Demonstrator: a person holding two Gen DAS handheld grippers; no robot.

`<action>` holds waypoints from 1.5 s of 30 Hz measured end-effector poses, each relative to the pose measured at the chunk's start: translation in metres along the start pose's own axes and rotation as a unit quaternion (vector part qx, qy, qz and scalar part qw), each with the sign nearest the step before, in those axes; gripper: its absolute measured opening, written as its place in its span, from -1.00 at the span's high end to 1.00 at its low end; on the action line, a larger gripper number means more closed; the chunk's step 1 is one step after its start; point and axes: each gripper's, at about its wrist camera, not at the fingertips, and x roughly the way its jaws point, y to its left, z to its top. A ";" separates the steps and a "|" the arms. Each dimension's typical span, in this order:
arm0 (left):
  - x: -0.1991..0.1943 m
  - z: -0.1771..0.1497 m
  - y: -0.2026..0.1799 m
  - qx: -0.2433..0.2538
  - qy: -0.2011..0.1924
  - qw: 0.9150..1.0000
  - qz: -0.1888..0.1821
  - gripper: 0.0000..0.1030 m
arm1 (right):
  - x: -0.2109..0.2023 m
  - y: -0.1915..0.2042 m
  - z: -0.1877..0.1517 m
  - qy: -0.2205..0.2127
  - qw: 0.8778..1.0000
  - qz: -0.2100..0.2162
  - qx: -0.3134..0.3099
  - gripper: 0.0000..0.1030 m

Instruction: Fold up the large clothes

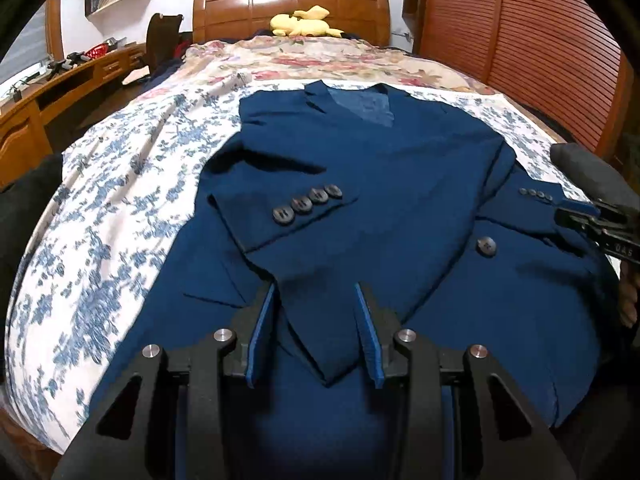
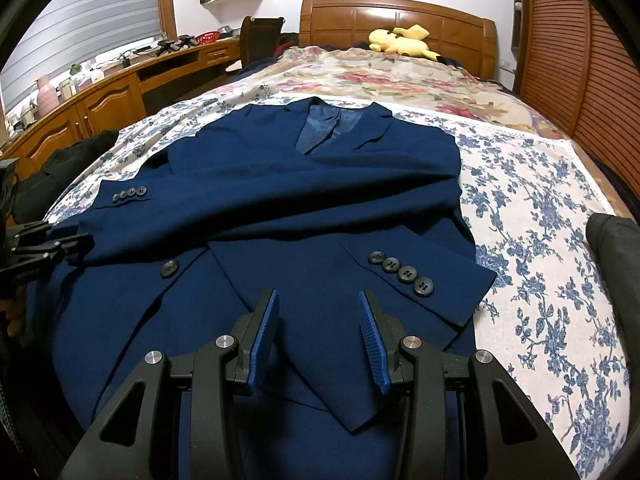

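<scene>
A navy suit jacket [image 1: 380, 168] [image 2: 320, 184] lies face up on the bed, collar toward the headboard. Both sleeves are folded across its front. One cuff with several buttons [image 1: 308, 204] lies on the left, the other cuff [image 2: 400, 272] on the right. My left gripper [image 1: 315, 288] is open low over the jacket's lower front, with a pointed front flap lying between its blue pads, untouched. Over the lower front near the right cuff, my right gripper [image 2: 318, 294] is open and holds nothing. Each gripper also shows at the other view's edge: right gripper [image 1: 576, 218], left gripper [image 2: 60, 240].
The bed's blue-flowered sheet [image 1: 120, 200] [image 2: 540, 220] gives way to a floral quilt farther back. A yellow plush toy [image 1: 304, 22] lies by the wooden headboard. A wooden desk [image 2: 100, 108] runs along the left, louvred wardrobe doors [image 1: 520, 40] along the right. Dark cloth [image 2: 612, 248] lies at the bed's right edge.
</scene>
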 end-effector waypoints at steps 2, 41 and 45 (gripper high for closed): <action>0.001 0.003 0.004 -0.003 -0.002 1.000 0.000 0.30 | 0.000 0.000 -0.001 0.001 1.000 0.000 0.000 0.18; -0.088 -0.026 -0.021 0.017 -0.073 0.997 -0.034 -0.49 | -0.027 0.002 -0.007 -0.019 1.000 -0.006 0.005 0.18; -0.086 -0.027 -0.005 0.010 -0.070 0.997 -0.022 -0.49 | -0.041 0.005 -0.018 -0.026 1.000 -0.006 -0.002 0.18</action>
